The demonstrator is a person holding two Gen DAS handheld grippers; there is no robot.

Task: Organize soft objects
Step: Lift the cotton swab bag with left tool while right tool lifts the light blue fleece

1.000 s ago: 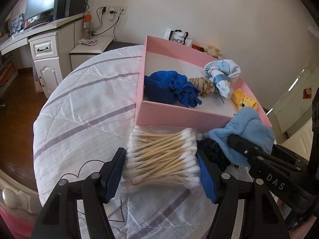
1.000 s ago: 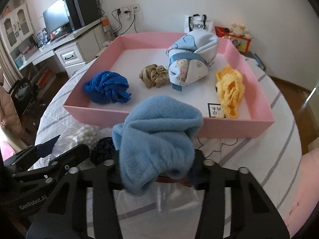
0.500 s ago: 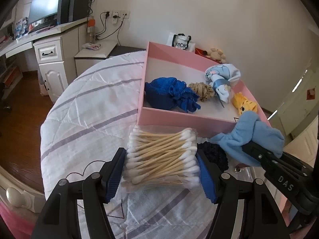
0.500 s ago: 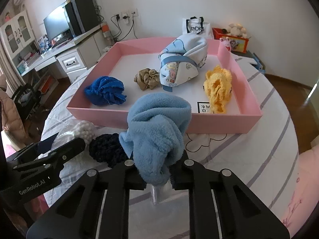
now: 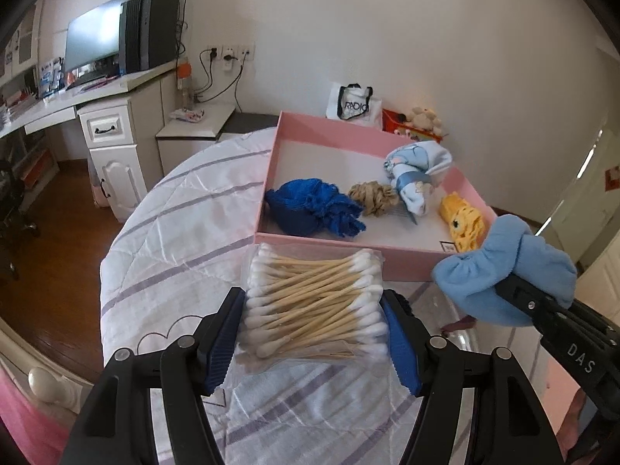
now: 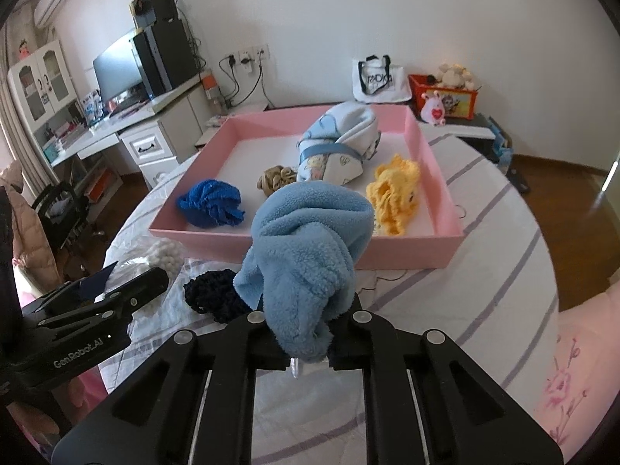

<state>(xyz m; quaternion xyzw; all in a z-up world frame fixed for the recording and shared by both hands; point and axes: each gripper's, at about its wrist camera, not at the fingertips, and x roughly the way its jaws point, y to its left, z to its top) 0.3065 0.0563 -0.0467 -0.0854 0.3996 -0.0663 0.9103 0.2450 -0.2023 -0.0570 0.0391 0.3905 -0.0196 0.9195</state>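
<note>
My right gripper [image 6: 308, 343] is shut on a light blue fleece cloth [image 6: 306, 248] and holds it up above the table, in front of the pink tray [image 6: 410, 250]. The cloth also shows in the left wrist view [image 5: 503, 271]. My left gripper [image 5: 314, 333] stands around a clear pack of cotton swabs [image 5: 314, 302] on the table, its blue pads against the pack's sides. The tray [image 5: 333, 244] holds a dark blue cloth [image 5: 314, 209], a tan scrunchie [image 5: 372, 197], a pale blue bundle [image 5: 416, 172] and a yellow knit piece [image 5: 463, 224].
A dark navy knit piece [image 6: 211, 296] lies on the striped white tablecloth [image 5: 182, 240] beside the swabs. A white desk with a monitor [image 5: 93, 42] stands far left. A white bag [image 6: 379, 79] and toys are behind the tray.
My right gripper closed on the light blue cloth and lifted it higher. My left gripper rose slightly, still around the swab pack.
</note>
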